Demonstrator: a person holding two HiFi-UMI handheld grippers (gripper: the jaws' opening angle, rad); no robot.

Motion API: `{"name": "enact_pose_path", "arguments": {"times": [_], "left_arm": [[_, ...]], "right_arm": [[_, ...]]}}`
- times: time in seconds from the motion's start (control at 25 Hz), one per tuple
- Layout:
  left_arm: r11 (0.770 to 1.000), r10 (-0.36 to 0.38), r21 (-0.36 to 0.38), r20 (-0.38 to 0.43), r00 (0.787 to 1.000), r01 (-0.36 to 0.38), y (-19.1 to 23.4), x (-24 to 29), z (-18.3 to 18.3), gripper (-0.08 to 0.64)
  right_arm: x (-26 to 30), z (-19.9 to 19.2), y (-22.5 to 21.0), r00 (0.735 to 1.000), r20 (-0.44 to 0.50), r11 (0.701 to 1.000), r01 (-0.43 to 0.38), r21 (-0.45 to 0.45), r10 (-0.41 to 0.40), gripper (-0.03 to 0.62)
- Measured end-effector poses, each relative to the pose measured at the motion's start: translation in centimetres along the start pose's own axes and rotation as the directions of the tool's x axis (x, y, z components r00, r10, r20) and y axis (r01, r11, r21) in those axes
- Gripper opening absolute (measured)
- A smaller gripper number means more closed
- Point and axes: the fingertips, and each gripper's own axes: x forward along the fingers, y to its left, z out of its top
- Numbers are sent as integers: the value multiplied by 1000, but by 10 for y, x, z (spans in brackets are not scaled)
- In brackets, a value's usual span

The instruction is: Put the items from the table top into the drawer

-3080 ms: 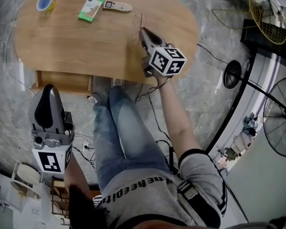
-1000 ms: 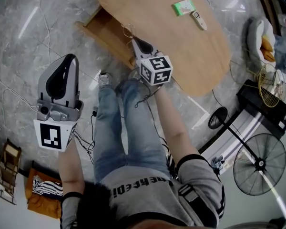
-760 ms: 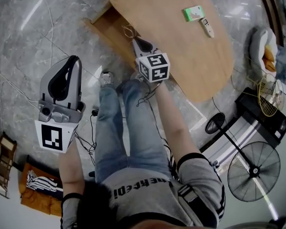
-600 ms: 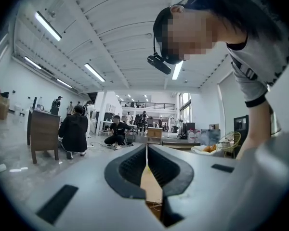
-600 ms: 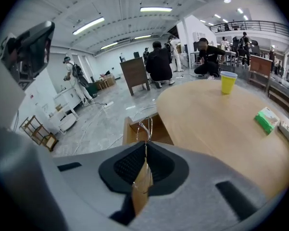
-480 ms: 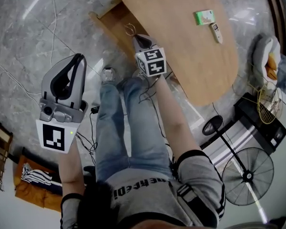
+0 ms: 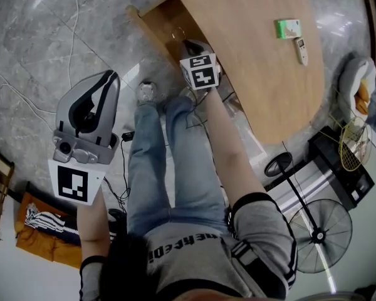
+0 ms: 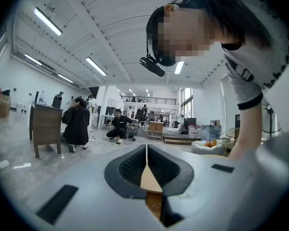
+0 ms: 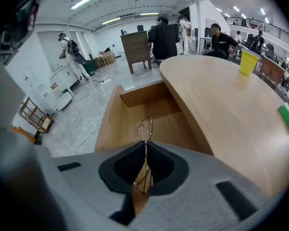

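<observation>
My right gripper [image 7: 188, 46] [image 9: 145, 146] is shut on thin gold wire-frame glasses [image 9: 144, 125] [image 7: 176, 35]. It points steeply down and holds them over the open wooden drawer [image 9: 106, 124] [image 7: 151, 21] under the rim of the oval wooden table [image 7: 250, 55] [image 9: 231, 109]. On the table lie a green packet [image 7: 287, 28] [image 9: 288, 117] and a white remote [image 7: 301, 50]; a yellow roll [image 9: 248, 62] stands farther back. My left gripper [image 7: 105, 83] [image 8: 147, 150] is shut and empty, held about level to the left, well away from the drawer.
The person's jeans-clad legs [image 7: 169, 162] stand between the grippers. A floor fan [image 7: 319, 237], a wire basket [image 7: 344, 149] and a black stand lie right of the table. An orange cloth [image 7: 44, 237] is on the floor at left. Cables cross the marble floor.
The right gripper has come down with the glasses from the table's edge to above the open drawer. The left gripper has sunk a little. The head view has swung, shifting the table to the right.
</observation>
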Motion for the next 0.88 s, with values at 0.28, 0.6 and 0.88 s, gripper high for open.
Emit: {"name": "enact_pose_path", "arguments": {"times": [0.28, 0.6, 0.88], "left_arm": [[1000, 25, -9, -32, 999, -26, 16, -8, -16, 14], [999, 34, -10, -47, 998, -35, 26, -10, -24, 14], [1000, 24, 3, -50, 998, -24, 26, -9, -21, 14]], "right_arm": [[25, -3, -1, 999, -44, 1000, 14, 28, -12, 15], [40, -12, -10, 994, -102, 997, 45, 64, -38, 20], [36, -16, -14, 990, -124, 992, 82, 93, -70, 29]]}}
